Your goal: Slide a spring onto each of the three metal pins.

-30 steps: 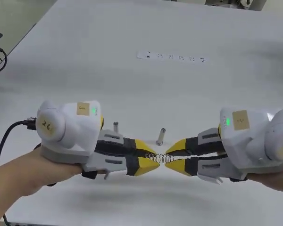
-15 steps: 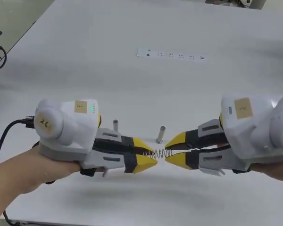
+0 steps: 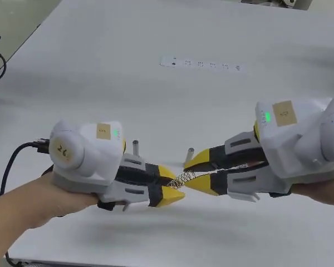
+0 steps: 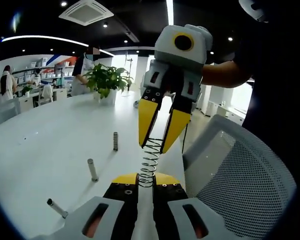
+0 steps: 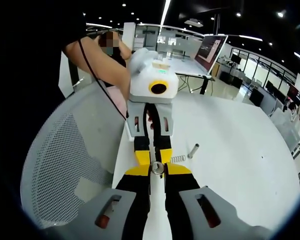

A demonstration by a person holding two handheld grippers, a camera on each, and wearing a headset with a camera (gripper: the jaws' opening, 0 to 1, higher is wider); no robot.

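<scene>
At a white table (image 3: 156,33), the left gripper (image 3: 173,187) and right gripper (image 3: 190,171) meet tip to tip near the front edge; each is closed narrow on one end of a spring (image 3: 182,179) held in the air between them; a power strip (image 3: 200,64) lies far back; three pins (image 4: 92,170) stand just beyond the tips, two apparently bare, the farthest ribbed and perhaps already fitted, too small to tell; this spring is on no pin yet; the left gripper's cap reads something like "26"; the stickers are illegible.
</scene>
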